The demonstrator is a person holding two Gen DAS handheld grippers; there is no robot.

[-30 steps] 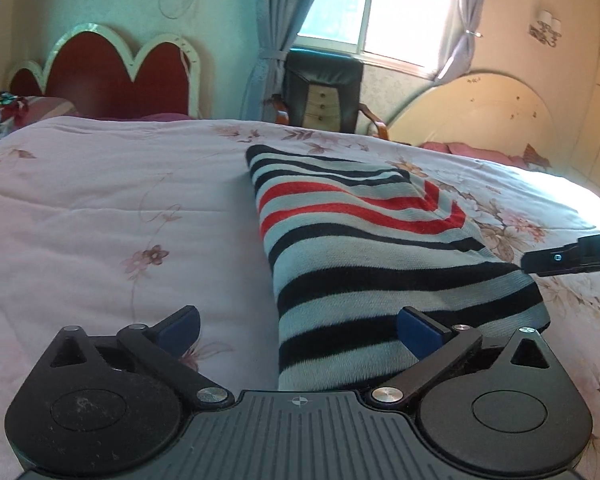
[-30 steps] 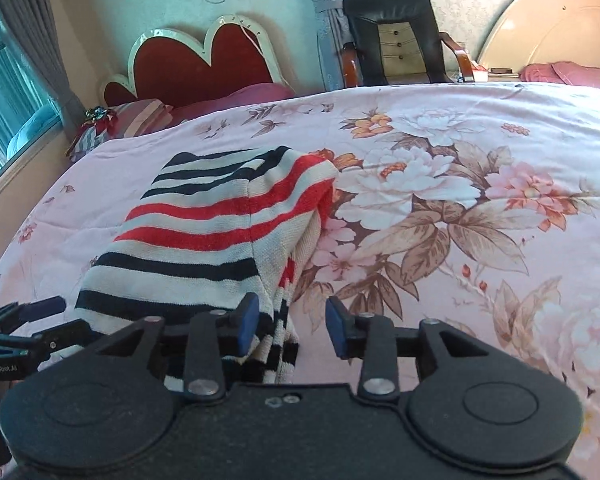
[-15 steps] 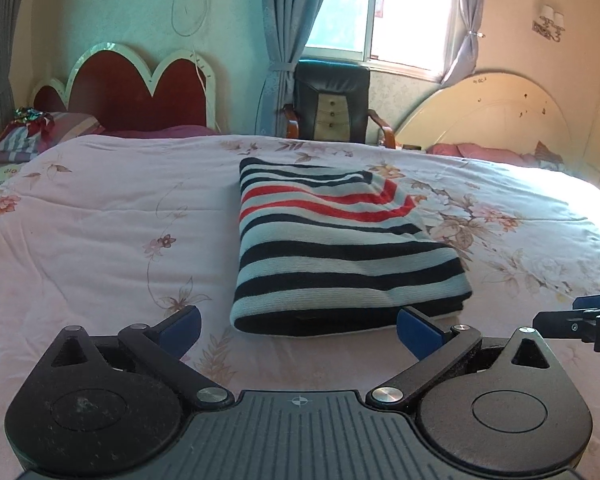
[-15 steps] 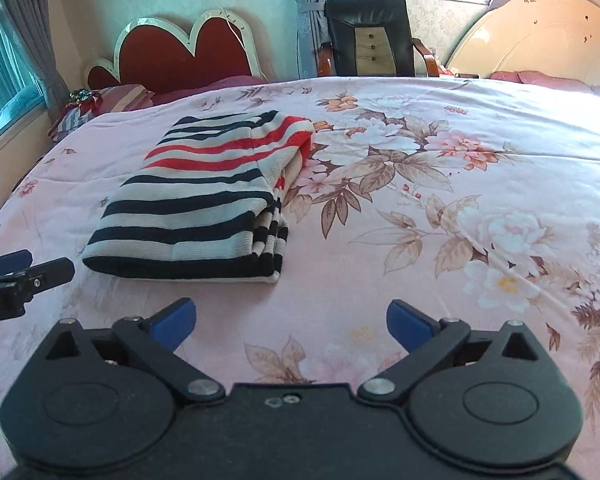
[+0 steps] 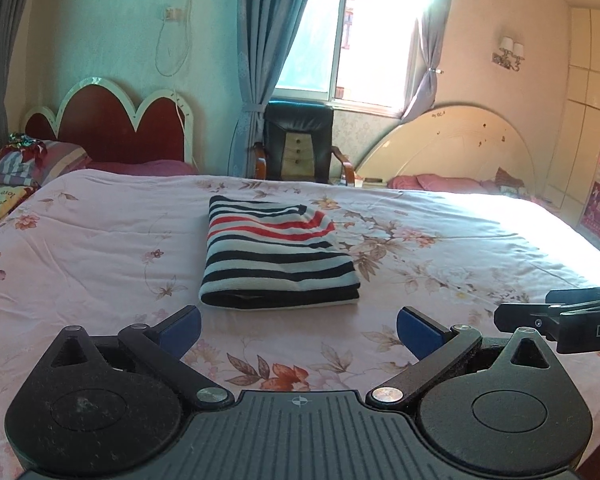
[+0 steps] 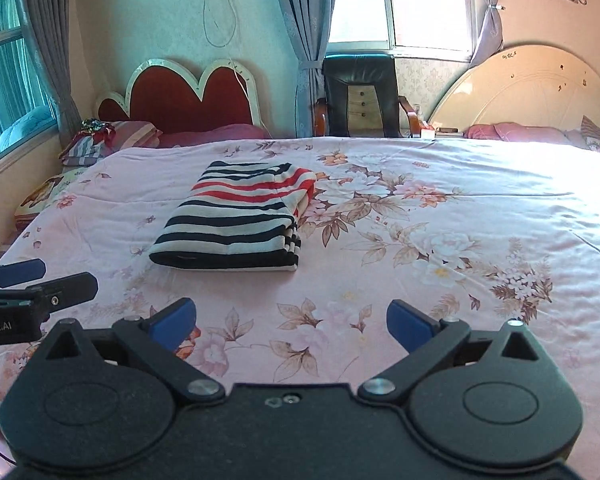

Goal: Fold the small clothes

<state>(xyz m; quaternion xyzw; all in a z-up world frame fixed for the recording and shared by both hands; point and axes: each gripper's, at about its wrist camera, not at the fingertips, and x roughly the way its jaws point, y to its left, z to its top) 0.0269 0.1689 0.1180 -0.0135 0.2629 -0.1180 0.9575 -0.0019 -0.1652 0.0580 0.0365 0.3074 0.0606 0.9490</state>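
Note:
A striped sweater (image 5: 276, 252), black, white and red, lies folded into a neat rectangle on the pink floral bedspread (image 5: 80, 248). It also shows in the right wrist view (image 6: 236, 220). My left gripper (image 5: 298, 330) is open and empty, held back from the sweater's near edge. My right gripper (image 6: 292, 324) is open and empty, also back from the sweater and to its right. Each gripper shows at the edge of the other's view: the right one (image 5: 560, 316) and the left one (image 6: 32, 292).
A red scalloped headboard (image 5: 112, 124) and pillows (image 5: 32, 160) stand at the far left. A black chair (image 5: 300, 144) sits under the window. A cream headboard (image 5: 452, 148) stands at the far right.
Both grippers have pulled back and up from the sweater. The right gripper, nearly closed at the sweater's edge one second ago, has opened wide. The sweater lies folded and still.

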